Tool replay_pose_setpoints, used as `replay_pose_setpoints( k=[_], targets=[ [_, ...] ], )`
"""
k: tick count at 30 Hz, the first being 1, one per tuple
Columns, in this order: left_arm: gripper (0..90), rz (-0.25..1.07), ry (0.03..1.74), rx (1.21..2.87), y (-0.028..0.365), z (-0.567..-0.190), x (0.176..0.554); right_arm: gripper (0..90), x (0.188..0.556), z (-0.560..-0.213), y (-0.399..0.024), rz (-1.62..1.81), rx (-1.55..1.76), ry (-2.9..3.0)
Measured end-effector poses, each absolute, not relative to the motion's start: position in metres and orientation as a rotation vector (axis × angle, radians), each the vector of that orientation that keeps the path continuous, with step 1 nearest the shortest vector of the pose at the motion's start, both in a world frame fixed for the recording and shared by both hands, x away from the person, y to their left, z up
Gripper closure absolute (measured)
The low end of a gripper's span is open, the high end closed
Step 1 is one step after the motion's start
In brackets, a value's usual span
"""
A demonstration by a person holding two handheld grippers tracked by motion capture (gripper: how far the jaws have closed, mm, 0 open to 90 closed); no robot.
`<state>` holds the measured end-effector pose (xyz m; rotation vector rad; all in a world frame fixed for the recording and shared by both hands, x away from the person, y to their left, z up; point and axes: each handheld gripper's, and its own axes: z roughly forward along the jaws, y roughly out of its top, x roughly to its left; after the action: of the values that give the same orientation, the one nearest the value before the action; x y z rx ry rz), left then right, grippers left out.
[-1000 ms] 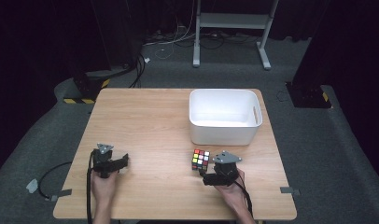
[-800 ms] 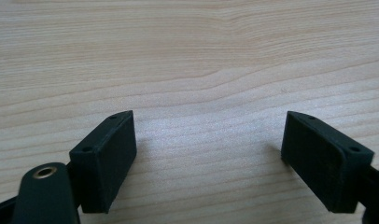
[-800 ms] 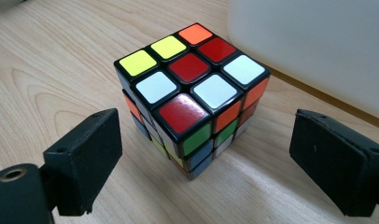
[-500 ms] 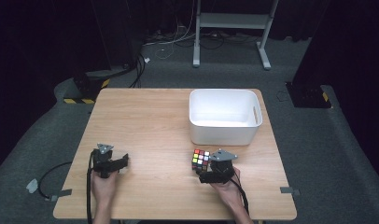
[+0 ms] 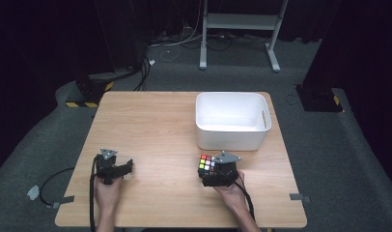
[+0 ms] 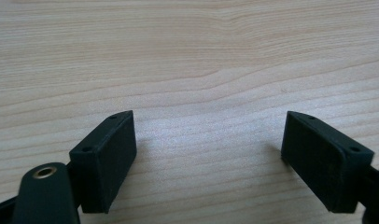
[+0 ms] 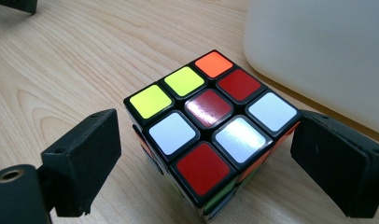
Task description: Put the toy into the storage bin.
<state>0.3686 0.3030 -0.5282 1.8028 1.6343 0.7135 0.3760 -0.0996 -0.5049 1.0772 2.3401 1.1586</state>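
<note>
- The wooden table (image 5: 150,121) stood on a grey carpeted floor, with the person's forearms entering from its near edge in the high view.
- The right gripper (image 5: 217,175) sat at the near right part of the table, held by the right hand (image 5: 231,193).
- A puzzle cube (image 5: 207,164) rested on the table surface directly at the right gripper's tip, just in front of the white bin (image 5: 231,141).
- In the right gripper view, the cube (image 7: 211,126) lay between the two black jaws, showing a top face of white, red, yellow and orange squares.
- The right jaws stood spread and had just been opening; a visible gap remained on the left side of the cube, and the right jaw was at or very near its corner. No firm pinch was evident.
- The bin's white wall (image 7: 318,51) rose just beyond the cube, close but not touching.
- The left gripper (image 5: 113,169) sat at the near left part of the table, well apart from the cube, held by the left hand (image 5: 107,191).
- In the left gripper view, its jaws were spread wide over bare wood (image 6: 192,70), with nothing between them.
- The bin's interior appeared plain white in the high view.
</note>
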Motion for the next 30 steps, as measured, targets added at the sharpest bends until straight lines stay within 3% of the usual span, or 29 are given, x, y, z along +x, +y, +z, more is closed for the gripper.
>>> replay_pose_setpoints(
  k=[30],
  targets=[
    [18.2, 0.711, 1.635, 1.797, 0.303, -0.528, 0.369, 8.4, 0.389, -0.511, -0.081, 1.085, 1.088, 2.354]
  ],
)
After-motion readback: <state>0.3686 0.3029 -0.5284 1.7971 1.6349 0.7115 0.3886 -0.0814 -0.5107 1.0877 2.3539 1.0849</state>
